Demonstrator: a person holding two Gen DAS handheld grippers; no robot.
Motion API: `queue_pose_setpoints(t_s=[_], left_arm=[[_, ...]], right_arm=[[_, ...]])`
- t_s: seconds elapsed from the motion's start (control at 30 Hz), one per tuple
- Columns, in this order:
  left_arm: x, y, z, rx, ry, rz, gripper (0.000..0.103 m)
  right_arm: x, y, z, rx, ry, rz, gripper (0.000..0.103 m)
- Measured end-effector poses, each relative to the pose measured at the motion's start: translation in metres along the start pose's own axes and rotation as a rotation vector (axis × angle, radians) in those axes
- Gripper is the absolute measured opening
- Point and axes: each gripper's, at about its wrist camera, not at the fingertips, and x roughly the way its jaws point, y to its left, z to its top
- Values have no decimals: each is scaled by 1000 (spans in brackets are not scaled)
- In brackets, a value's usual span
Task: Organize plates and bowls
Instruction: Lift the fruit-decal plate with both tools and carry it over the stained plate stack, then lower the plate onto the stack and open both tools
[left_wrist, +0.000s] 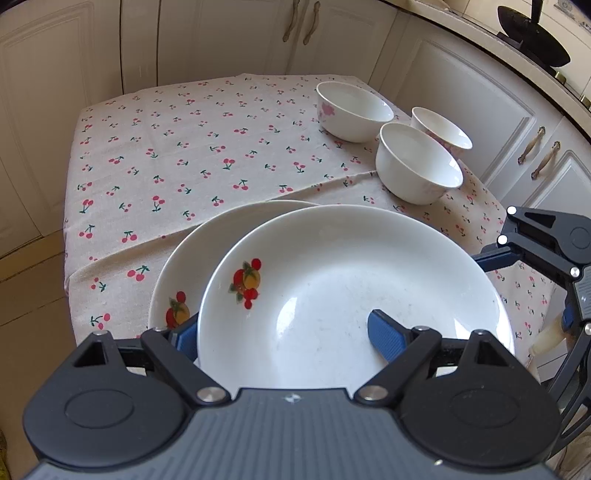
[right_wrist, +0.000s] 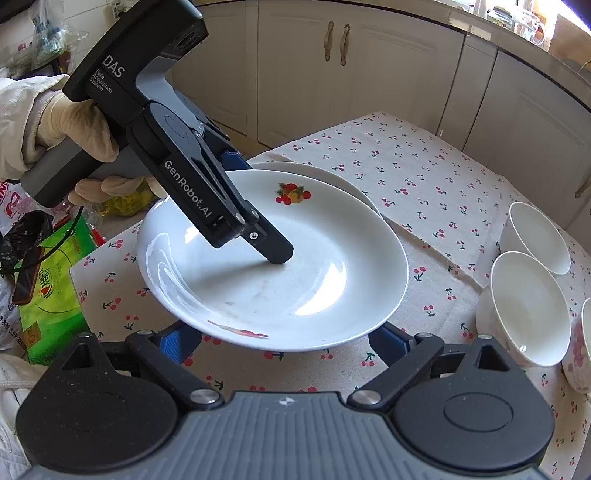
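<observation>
A white plate with a fruit print (left_wrist: 332, 280) hangs tilted over a second, matching plate (left_wrist: 192, 258) that lies on the cherry-print tablecloth (left_wrist: 177, 155). My left gripper (left_wrist: 286, 334) is shut on the upper plate, one pad inside it and the other outside the rim. In the right wrist view the same plate (right_wrist: 295, 280) overlaps the lower plate (right_wrist: 314, 173); the left gripper (right_wrist: 255, 206), held by a gloved hand (right_wrist: 74, 129), reaches in from above. My right gripper (right_wrist: 284, 343) stands open, its fingertips hidden under the plate's near rim. Three white bowls (left_wrist: 419, 162) stand at the right.
The bowls (right_wrist: 532, 306) are close together near the table's right edge. White cabinets (left_wrist: 221, 37) surround the small table on the far sides. A green package (right_wrist: 51, 295) and bags lie on the floor at the left. A black wok (left_wrist: 532, 37) sits on the counter.
</observation>
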Motion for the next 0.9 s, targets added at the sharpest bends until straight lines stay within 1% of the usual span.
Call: queue_pose_setpoints(t_s=[0.37,0.57,0.9], left_arm=[[-4,4,-6,-8,31,4,89],[-13,5,-10,-6,28,9,89],[-25,5,-17,-4,21,-4,89]], right_arm=[[4,1,0,-11,0,14,99],[9,-1,2,-2,5,21,99],[9,-4,3,32,0,28,99]])
